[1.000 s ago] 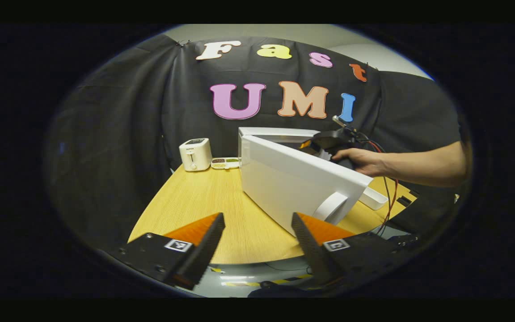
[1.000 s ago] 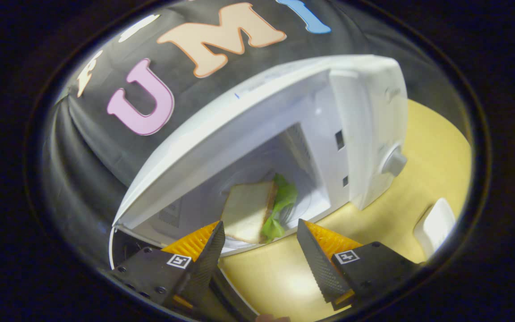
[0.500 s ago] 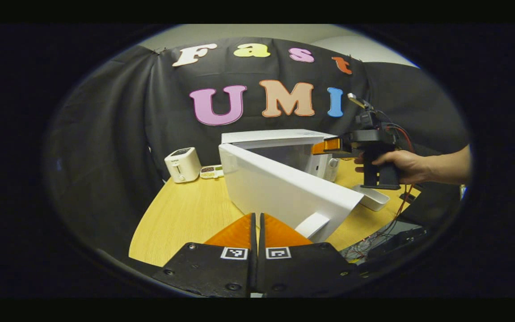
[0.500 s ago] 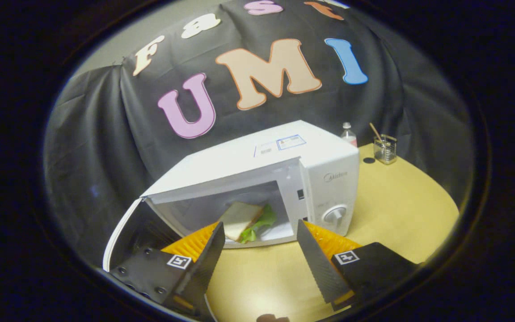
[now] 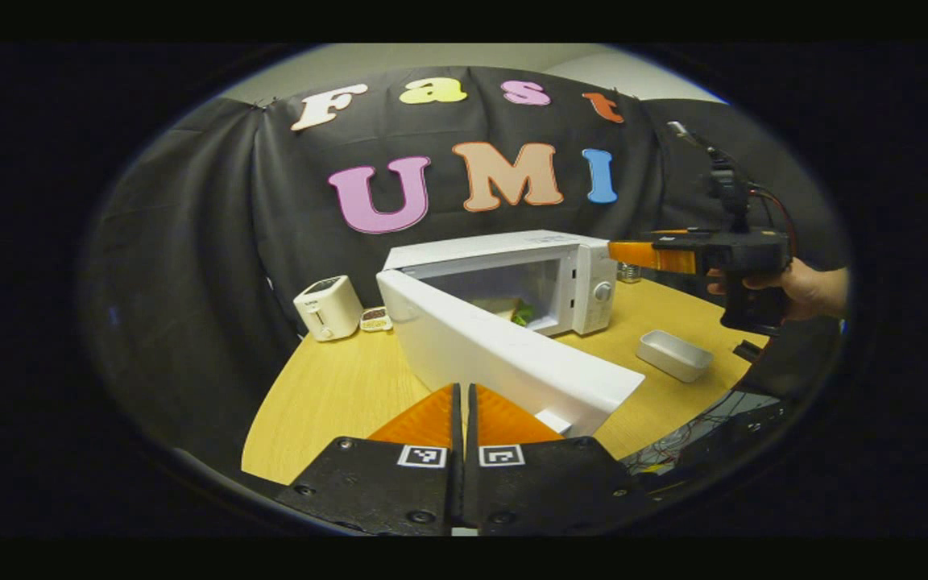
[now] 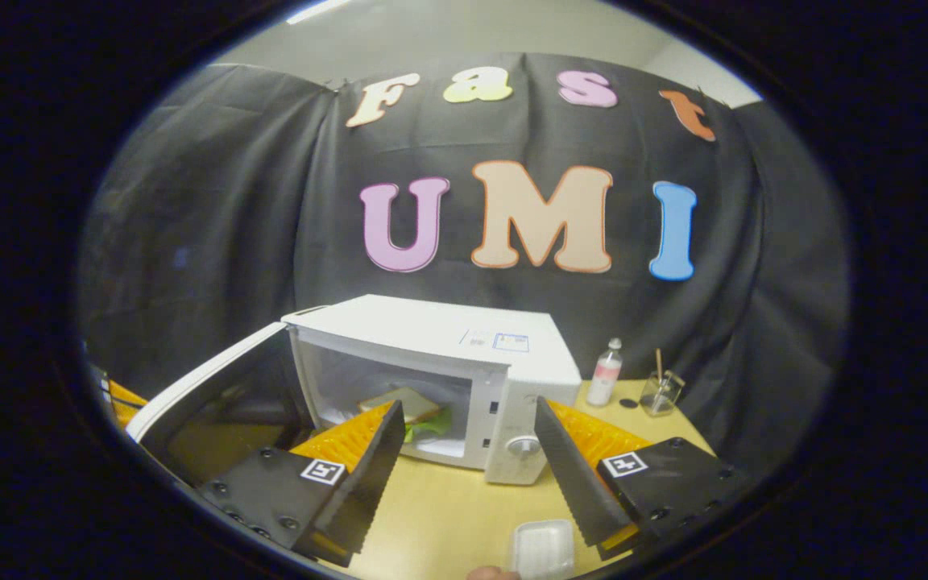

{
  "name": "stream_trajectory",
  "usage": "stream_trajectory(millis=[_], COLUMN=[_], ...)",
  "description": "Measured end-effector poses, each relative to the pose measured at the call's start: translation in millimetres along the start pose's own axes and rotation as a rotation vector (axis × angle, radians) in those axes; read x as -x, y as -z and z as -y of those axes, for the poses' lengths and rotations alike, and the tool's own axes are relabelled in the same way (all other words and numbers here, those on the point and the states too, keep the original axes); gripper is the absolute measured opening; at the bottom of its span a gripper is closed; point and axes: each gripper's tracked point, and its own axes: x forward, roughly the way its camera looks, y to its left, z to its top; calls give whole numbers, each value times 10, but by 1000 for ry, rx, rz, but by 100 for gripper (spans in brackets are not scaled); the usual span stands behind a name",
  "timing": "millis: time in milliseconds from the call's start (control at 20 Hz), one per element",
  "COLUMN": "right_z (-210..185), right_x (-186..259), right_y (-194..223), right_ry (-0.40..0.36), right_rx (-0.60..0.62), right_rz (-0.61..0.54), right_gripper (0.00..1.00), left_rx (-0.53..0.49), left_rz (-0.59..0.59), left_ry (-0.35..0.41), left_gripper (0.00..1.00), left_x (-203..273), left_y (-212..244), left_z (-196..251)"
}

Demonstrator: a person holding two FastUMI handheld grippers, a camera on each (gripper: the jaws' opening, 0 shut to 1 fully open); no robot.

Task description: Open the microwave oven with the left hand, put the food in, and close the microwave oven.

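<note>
The white microwave [image 5: 585, 278] stands on the wooden table with its door [image 5: 504, 354] swung wide open. A sandwich with green lettuce [image 5: 512, 308] lies inside on the turntable. My left gripper [image 5: 462, 388] is shut with nothing between its fingers, just in front of the door's outer edge. In the right gripper view the microwave [image 6: 464, 338], its open door [image 6: 214, 387] and the sandwich [image 6: 399, 401] sit ahead. My right gripper [image 6: 468, 427] is open and empty, drawn back from the cavity. In the left gripper view a hand holds the right gripper [image 5: 641, 254] to the right of the microwave.
A white toaster [image 5: 327, 308] and a small dish [image 5: 375, 320] stand at the table's back left. An empty white tray [image 5: 673, 354] lies right of the microwave, also low in the right gripper view as the tray [image 6: 543, 548]. A bottle [image 6: 606, 372] and a glass jar [image 6: 661, 392] stand at the back right.
My right gripper let the sandwich lie inside and pulled back and up out of the microwave, staying open. My left gripper went from open to shut near the door.
</note>
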Motion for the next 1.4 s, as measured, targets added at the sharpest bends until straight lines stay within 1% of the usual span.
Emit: stream_trajectory(millis=[50, 150, 250, 300, 400, 550, 700, 800, 950, 1150, 1200, 1350, 1400], right_z=[37, 65, 129, 200, 331, 492, 658, 733, 787, 833, 841, 884, 911], right_x=[65, 199, 296, 341, 415, 541, 642, 714, 813, 929, 957, 1014, 1042], right_y=[-37, -57, -76, -111, -158, -221, -172, -157, -114, -50, -61, -21, -22], right_ry=[-2, -16, -23, -16, 2, 25, 58, 76, 94, 115, 115, 123, 128], right_rx=[34, 53, 48, 43, 34, 17, 37, 40, 14, -9, -17, -22, -18], right_rz=[20, 35, 41, 50, 61, 83, 80, 79, 79, 63, 67, 56, 56], right_gripper=[92, 100, 100, 97, 97, 97, 97, 97, 97, 97, 100, 97, 97], left_rx=[-2, -6, -5, -5, -16, -57, -91, -86, -68, -41, -40, -39, -42], left_rz=[-1, -4, -2, -2, -15, -16, -11, -14, -6, -10, -4, 5, 8], left_ry=[1, 5, 19, 30, 55, 91, 119, 140, 169, 173, 172, 177, 177], left_gripper=[1, 1, 1, 1, 1, 1, 1, 1, 1, 0, 0, 2, 1], left_x=[-13, -49, -109, -148, -264, -400, -567, -688, -838, -1041, -1082, -1221, -1255], left_y=[-13, -42, -73, -96, -114, -167, -249, -285, -363, -435, -472, -552, -581], left_z=[44, 136, 257, 324, 454, 636, 766, 861, 987, 1059, 1068, 1116, 1127])
